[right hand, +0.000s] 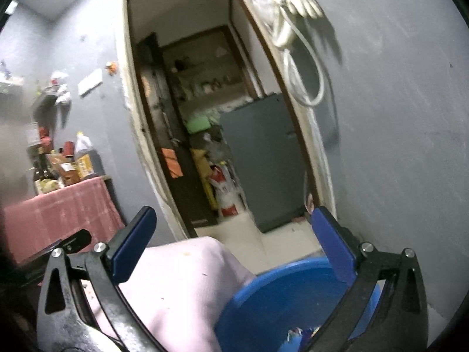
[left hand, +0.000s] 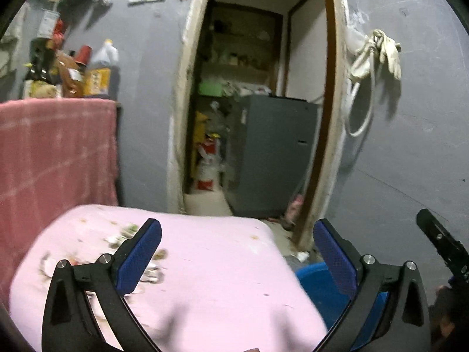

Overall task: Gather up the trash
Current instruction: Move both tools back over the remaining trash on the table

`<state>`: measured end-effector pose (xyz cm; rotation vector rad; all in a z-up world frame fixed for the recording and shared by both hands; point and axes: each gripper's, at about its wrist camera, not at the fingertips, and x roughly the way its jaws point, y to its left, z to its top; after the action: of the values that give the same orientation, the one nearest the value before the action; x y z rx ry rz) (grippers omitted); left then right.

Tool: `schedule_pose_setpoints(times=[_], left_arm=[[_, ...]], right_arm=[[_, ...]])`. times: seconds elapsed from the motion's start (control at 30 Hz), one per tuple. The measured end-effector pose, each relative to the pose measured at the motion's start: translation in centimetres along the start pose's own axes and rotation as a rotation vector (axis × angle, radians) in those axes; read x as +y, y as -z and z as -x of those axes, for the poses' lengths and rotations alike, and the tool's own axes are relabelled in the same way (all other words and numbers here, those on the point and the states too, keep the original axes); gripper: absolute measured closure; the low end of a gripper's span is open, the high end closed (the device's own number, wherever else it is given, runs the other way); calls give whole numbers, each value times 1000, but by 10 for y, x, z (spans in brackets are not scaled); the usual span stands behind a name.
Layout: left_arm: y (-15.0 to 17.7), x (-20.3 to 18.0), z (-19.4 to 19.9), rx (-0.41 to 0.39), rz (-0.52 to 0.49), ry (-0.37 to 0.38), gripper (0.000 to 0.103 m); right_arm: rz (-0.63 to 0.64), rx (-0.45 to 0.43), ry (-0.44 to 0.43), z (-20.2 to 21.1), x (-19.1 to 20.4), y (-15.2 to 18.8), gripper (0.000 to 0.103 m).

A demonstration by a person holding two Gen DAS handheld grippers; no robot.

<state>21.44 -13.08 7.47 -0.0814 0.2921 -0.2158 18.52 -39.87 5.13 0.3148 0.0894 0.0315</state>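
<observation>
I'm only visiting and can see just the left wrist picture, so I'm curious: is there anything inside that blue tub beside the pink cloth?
Observer: Yes. The right wrist view looks down into the blue tub, and a few colourful scraps lie at its bottom.
Visitor: Is the other gripper holding something?
Observer: No. The right gripper is open, with nothing between its fingers.
Visitor: Anything else I can't see?
Observer: An orange sheet hangs on the dark door inside the doorway.
</observation>
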Motion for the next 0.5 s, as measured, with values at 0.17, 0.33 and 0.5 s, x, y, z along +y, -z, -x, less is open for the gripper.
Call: schedule_pose_setpoints(times=[0.17,0.33,0.5], left_arm=[[-1,26,17,-55,31,-58,1],[-2,54,39,-83,40,-93,1],[-4,82,58,-90,55,-133,1]], right_arm=[[76,-57,-59,6,37,0,0],[174,-115,-97,7,83,4,0],[214,-125,-163,-1,120,10,0]])
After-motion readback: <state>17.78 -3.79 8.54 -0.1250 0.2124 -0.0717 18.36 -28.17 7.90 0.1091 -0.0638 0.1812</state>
